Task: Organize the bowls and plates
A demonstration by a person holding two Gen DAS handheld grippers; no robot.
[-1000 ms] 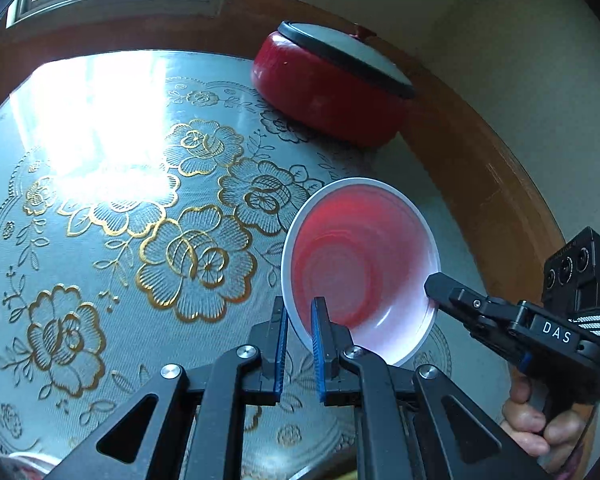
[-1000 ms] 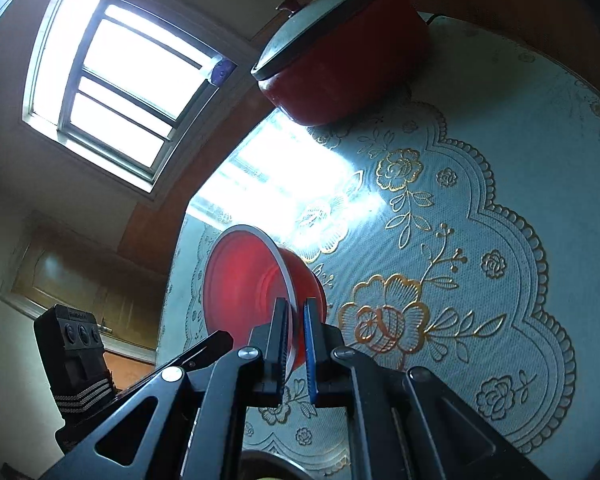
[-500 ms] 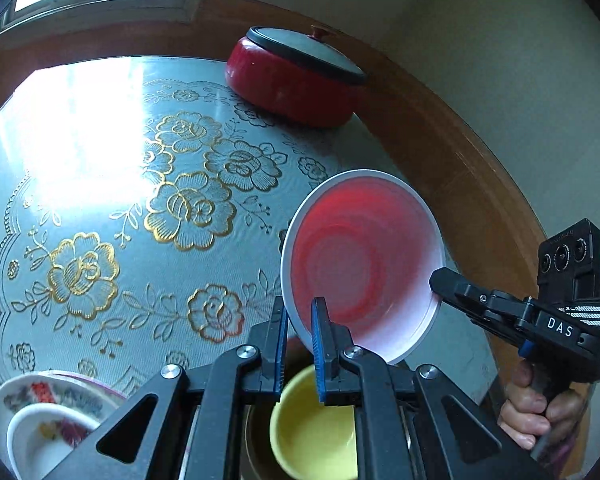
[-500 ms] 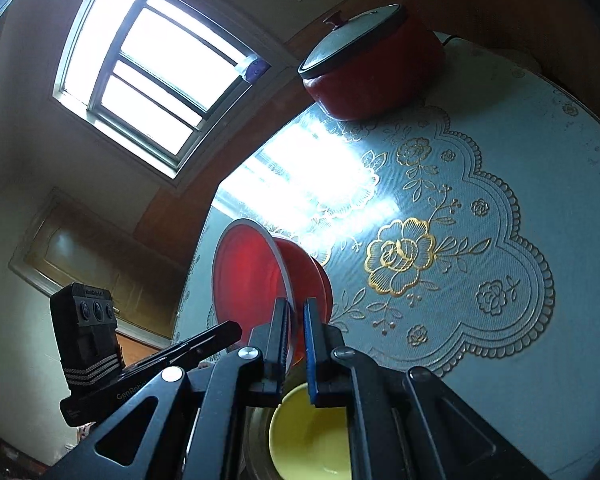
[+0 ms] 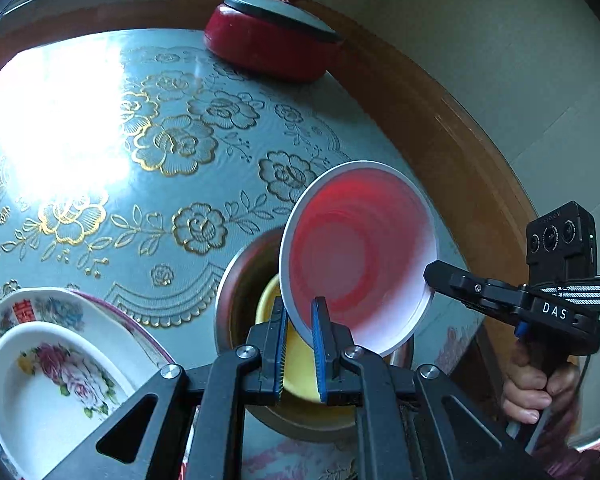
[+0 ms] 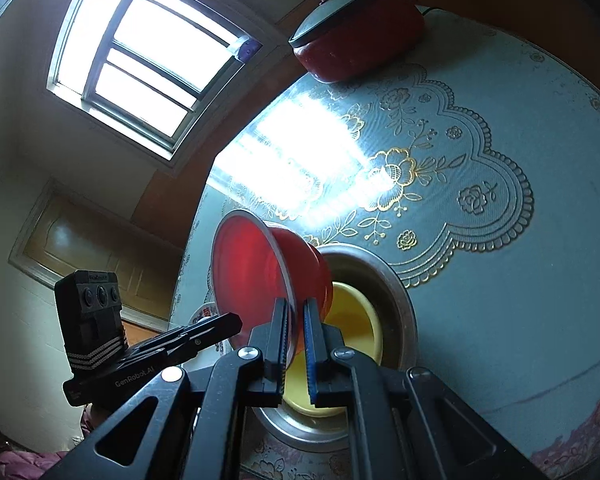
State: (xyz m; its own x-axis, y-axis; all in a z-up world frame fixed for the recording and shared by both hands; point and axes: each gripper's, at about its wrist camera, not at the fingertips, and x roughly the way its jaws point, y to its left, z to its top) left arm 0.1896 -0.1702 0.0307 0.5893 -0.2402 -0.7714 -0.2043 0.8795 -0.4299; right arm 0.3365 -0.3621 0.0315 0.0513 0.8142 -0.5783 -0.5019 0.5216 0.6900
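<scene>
Above the yellow bowl (image 5: pixel 300 364) nested in a steel basin (image 5: pixel 236 280), both hand-held grippers (image 5: pixel 299 344) (image 6: pixel 296 344) clenched the tilted red bowl (image 5: pixel 360 256); floral dishes (image 5: pixel 52 376) sat stacked at eight o'clock; nesting remained.

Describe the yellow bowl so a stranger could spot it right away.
Start at the round table with the gold-flowered cover. Near its edge stands a metal basin; the yellow bowl sits inside, below the tilted red bowl. It is the only plain yellow dish.
</scene>
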